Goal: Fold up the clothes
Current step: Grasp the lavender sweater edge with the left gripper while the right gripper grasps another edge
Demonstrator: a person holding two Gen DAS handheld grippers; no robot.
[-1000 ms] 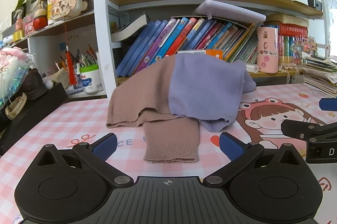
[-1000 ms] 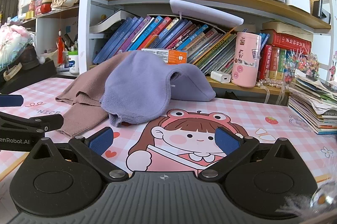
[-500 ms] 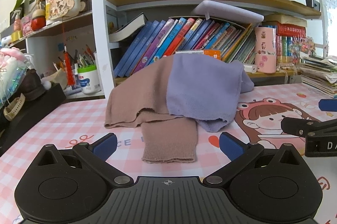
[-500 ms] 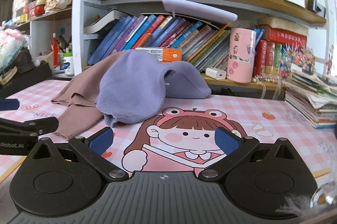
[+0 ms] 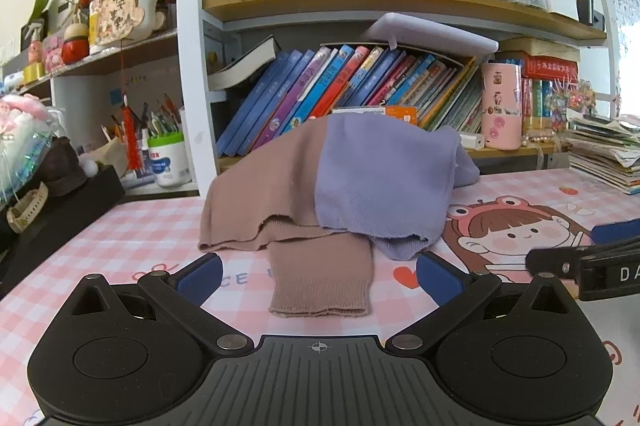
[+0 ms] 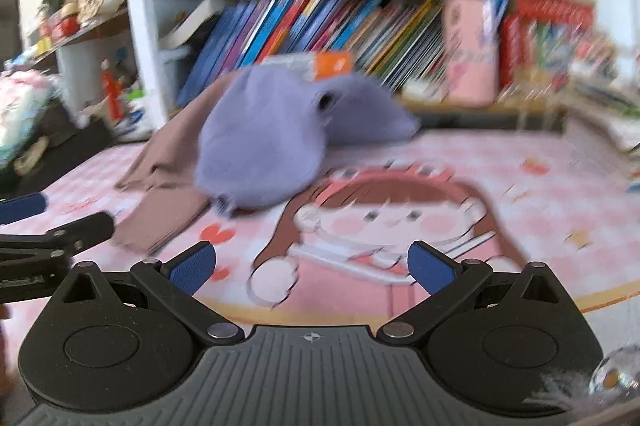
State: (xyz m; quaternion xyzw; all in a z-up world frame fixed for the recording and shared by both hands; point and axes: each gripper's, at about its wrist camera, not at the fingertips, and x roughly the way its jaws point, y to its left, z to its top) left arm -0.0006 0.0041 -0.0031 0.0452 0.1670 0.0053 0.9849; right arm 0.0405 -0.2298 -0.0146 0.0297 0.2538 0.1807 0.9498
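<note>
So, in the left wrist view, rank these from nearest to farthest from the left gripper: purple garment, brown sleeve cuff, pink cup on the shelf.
1. Brown sleeve cuff, straight ahead of the left gripper.
2. Purple garment, behind, slightly right.
3. Pink cup, far right on the shelf.

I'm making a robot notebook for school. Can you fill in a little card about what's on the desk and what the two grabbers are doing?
Clothes: crumpled brown-and-lilac knitted sweater
Nearest part: brown ribbed sleeve cuff
Surface: pink checked cartoon desk mat
Behind: crowded wooden bookshelf
Left gripper: open, cuff lies between its blue pads, not gripped
Right gripper: open, holds nothing; view blurred
Folding: not begun
</note>
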